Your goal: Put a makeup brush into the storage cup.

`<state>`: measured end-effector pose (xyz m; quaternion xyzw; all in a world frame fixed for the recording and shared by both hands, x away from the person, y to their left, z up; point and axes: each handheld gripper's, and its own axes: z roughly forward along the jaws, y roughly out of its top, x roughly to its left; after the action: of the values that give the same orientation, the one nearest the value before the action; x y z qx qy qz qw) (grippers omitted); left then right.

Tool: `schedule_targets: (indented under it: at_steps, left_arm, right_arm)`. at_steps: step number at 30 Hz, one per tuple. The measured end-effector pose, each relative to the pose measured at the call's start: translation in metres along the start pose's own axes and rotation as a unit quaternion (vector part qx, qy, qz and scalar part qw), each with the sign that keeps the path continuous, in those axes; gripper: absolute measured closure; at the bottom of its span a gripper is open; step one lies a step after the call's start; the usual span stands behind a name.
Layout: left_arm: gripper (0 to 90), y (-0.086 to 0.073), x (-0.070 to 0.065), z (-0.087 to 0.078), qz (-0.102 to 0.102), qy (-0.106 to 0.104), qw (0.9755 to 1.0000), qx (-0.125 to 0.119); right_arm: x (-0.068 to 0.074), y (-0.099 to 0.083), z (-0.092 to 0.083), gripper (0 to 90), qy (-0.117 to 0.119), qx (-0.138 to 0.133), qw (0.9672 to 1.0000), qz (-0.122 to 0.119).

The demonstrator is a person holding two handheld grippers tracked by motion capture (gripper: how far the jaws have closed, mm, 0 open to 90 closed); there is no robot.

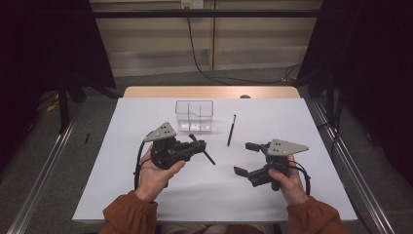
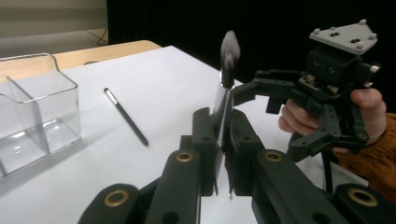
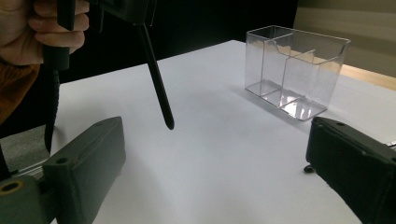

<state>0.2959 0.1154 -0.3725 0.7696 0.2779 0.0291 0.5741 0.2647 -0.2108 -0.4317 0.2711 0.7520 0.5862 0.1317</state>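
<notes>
Jaws of the left gripper (image 1: 195,146) clamp a light, stiff, slippery brush (image 2: 227,70) mid-shaft (bristles fragile); right gripper (image 1: 248,158) gapes wide, lower right.

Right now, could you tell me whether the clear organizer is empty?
Empty: the clear organizer shows bare compartments, while one pen lies on the table beside it.

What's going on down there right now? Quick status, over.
Left gripper shut on a dark pen, lifted off the table. Right gripper open, empty. Second pen lies beside the clear organizer. Nothing in the way.
</notes>
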Motion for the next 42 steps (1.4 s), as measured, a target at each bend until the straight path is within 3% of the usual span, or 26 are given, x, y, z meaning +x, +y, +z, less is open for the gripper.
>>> schedule_targets:
  at_steps: [22,30,37,42]
  left_arm:
    - [83.8,0.004,0.019,-0.021,-0.007,0.028,0.9995,0.010]
    - [83.8,0.005,0.027,-0.026,-0.011,0.040,0.9991,0.011]
    - [83.8,0.007,0.035,-0.031,-0.012,0.052,0.9985,0.016]
    - [83.8,0.008,0.040,-0.032,-0.015,0.060,0.9978,0.022]
  right_arm:
    - [-0.005,-0.008,-0.032,3.4,-0.047,-0.016,0.9986,0.015]
    - [-0.007,-0.014,-0.044,3.7,-0.088,-0.021,0.9957,0.020]
    - [-0.011,-0.019,-0.056,0.3,-0.129,-0.042,0.9905,0.021]
    - [-0.011,-0.023,-0.062,0.3,-0.143,-0.043,0.9887,0.014]
